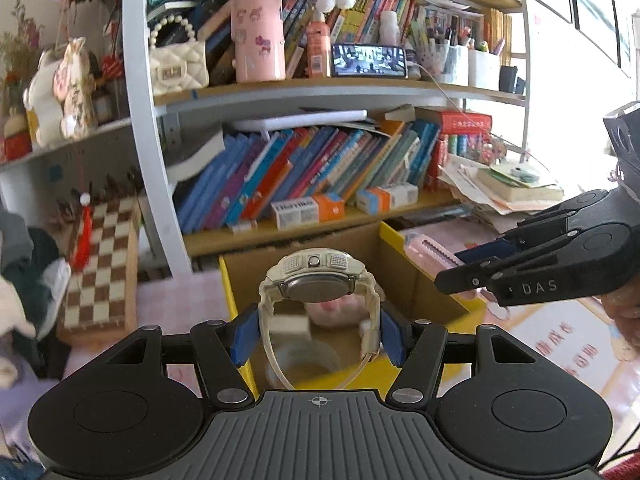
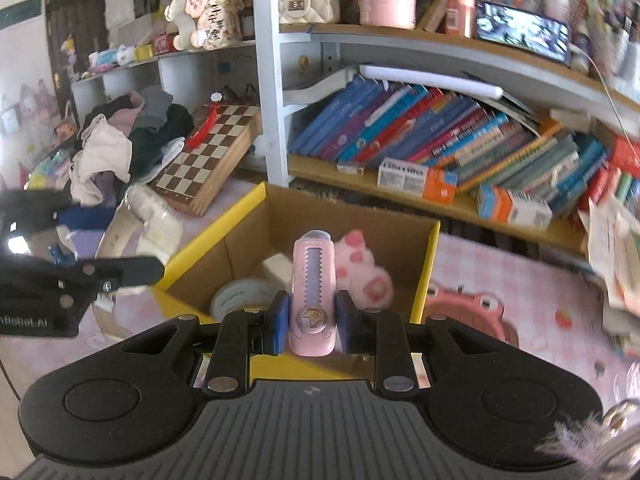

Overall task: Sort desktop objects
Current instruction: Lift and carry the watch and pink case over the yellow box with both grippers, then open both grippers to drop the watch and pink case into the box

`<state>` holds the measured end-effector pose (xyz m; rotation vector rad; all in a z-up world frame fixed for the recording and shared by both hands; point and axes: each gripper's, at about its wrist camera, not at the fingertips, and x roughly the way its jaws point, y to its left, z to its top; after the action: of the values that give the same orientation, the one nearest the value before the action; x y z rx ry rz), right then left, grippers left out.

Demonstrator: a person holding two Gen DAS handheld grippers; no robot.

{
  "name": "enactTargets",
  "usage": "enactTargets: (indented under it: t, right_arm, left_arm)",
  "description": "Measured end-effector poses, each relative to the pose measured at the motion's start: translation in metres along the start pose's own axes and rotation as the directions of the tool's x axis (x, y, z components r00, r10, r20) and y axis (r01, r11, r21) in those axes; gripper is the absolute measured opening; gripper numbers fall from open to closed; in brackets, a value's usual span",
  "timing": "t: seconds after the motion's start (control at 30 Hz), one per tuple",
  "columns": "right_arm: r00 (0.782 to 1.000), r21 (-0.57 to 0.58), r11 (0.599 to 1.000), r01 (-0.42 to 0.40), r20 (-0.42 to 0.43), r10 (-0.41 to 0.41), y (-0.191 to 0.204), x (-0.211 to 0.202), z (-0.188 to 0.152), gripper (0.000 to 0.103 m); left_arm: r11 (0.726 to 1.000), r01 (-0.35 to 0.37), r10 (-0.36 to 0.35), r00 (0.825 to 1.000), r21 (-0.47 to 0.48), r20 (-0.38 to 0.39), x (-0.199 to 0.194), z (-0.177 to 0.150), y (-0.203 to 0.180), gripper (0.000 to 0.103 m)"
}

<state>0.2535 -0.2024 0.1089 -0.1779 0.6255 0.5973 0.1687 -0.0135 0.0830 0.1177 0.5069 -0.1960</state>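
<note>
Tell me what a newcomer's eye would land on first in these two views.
First, the white watch clamped in the left claw and the pink cutter pinched in the right claw, both above the yellow-rimmed cardboard box. Behind them, a shelf crammed with leaning books.

A cream-white watch (image 1: 316, 280), a pink cutter (image 2: 312, 300) with lilac teeth, a yellow-rimmed brown box (image 2: 428, 264), a brown-and-cream checked chessboard (image 2: 208, 152).

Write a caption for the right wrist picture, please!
Right gripper holds a pink utility knife above the yellow-rimmed cardboard box.
</note>
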Motion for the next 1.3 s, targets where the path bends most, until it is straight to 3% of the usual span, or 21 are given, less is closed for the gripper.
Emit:
enactTargets:
  t: [0.2, 0.43, 0.67, 0.97, 1.17, 1.3]
  right_arm:
    - [0.998, -0.095, 0.995, -0.028, -0.052, 0.024, -0.016, 0.035, 0.018, 0.023]
    - [0.983, -0.181, 0.979, -0.089, -0.172, 0.057, -0.028, 0.085, 0.023, 0.023]
    - [0.948, -0.271, 0.946, -0.179, -0.304, 0.093, -0.032, 0.122, 0.018, 0.023]
    - [0.888, -0.305, 0.910, -0.281, -0.443, 0.126, -0.032, 0.157, 0.006, 0.023]
    - [0.856, -0.322, 0.887, -0.330, -0.498, 0.138, -0.027, 0.168, -0.001, 0.023]
    - [0.846, -0.315, 0.884, -0.344, -0.512, 0.147, -0.027, 0.172, -0.002, 0.023]
  left_arm:
    - [1.000, -0.019, 0.019, 1.000, 0.025, -0.016, 0.033, 0.017, 0.000, 0.061]
    - [0.997, -0.028, 0.034, 0.995, 0.066, -0.093, 0.082, 0.023, -0.003, 0.061]
    - [0.995, -0.010, 0.029, 0.979, 0.097, -0.201, 0.118, 0.014, -0.005, 0.061]
    - [0.995, 0.046, -0.013, 0.942, 0.091, -0.334, 0.145, -0.005, -0.008, 0.061]
    - [0.997, 0.076, -0.057, 0.918, 0.031, -0.392, 0.154, -0.011, -0.001, 0.061]
    - [0.996, 0.085, -0.069, 0.909, 0.021, -0.412, 0.159, -0.012, 0.000, 0.061]
